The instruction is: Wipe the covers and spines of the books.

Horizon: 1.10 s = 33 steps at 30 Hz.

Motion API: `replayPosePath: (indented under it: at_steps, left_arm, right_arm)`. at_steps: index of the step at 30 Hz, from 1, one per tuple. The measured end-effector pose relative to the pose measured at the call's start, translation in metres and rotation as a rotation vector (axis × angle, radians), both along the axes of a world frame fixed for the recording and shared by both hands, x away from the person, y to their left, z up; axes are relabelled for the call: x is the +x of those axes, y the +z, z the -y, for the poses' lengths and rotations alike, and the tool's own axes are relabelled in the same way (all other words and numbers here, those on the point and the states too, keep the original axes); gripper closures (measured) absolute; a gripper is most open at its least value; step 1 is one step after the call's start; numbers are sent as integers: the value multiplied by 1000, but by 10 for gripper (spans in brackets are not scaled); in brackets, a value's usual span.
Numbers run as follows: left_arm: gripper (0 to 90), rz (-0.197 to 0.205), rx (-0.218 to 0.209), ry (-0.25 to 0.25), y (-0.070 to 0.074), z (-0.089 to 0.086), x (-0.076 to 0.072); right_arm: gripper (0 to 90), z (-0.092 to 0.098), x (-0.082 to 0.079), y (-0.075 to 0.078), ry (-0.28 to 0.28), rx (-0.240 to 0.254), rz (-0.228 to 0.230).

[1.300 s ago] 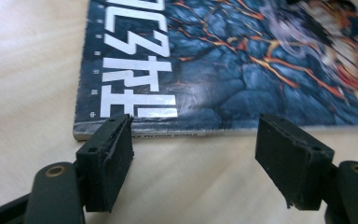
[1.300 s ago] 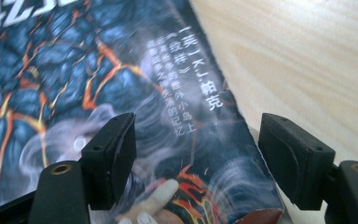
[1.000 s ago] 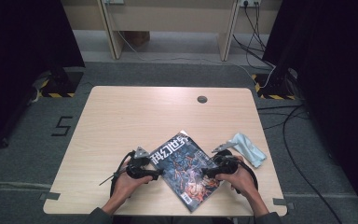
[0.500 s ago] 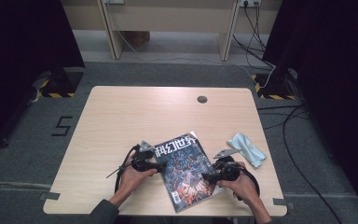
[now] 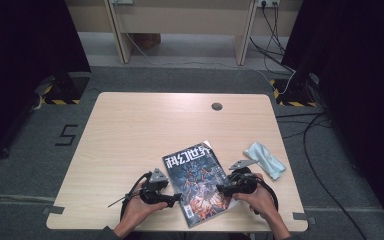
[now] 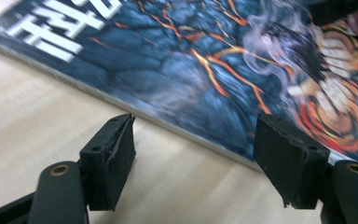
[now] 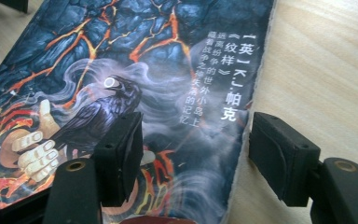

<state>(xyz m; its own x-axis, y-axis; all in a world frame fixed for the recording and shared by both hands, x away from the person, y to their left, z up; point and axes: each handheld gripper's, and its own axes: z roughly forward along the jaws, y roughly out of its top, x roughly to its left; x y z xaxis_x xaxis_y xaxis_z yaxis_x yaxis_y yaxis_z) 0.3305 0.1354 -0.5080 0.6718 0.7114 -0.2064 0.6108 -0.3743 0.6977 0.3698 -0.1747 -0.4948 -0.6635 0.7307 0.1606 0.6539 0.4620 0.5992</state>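
Both of my tools, the left tool and the right tool, stood unclenched with closing jaws at opposite edges of the magazine, which lay flat near the front of the surface, probably so I could straighten it.

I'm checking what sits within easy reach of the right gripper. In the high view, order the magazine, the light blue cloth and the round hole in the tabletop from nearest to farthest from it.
From the right gripper:
1. Magazine, directly at its jaws, on the near middle of the table.
2. Light blue cloth, just beyond the hand, toward the right edge.
3. Round hole, near the far edge.
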Motion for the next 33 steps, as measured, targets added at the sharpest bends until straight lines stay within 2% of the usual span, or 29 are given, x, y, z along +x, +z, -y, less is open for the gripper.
replayPosePath:
  at_steps: [8,12,19,22,27,29,33]
  left_arm:
    - [325,0,-6,-9,-1,8,10]
    - [321,12,10,15,-1,8,21]
    - [305,35,14,58,-3,8,46]
    - [306,40,10,70,-3,7,51]
    - [319,43,8,53,0,6,43]
    - [324,49,10,36,2,5,36]
    - [336,59,50,-7,1,6,24]
  right_arm:
    - [349,-2,-1,2,4,-11,15]
    - [347,-3,-3,1,7,-3,-11]
    - [352,-11,-13,4,46,-2,-5]
    - [356,-14,-16,3,67,-12,1]
    - [373,-15,-16,4,37,-3,12]
    - [379,-16,-17,2,47,-33,27]
    - [382,-19,-18,2,54,-55,38]
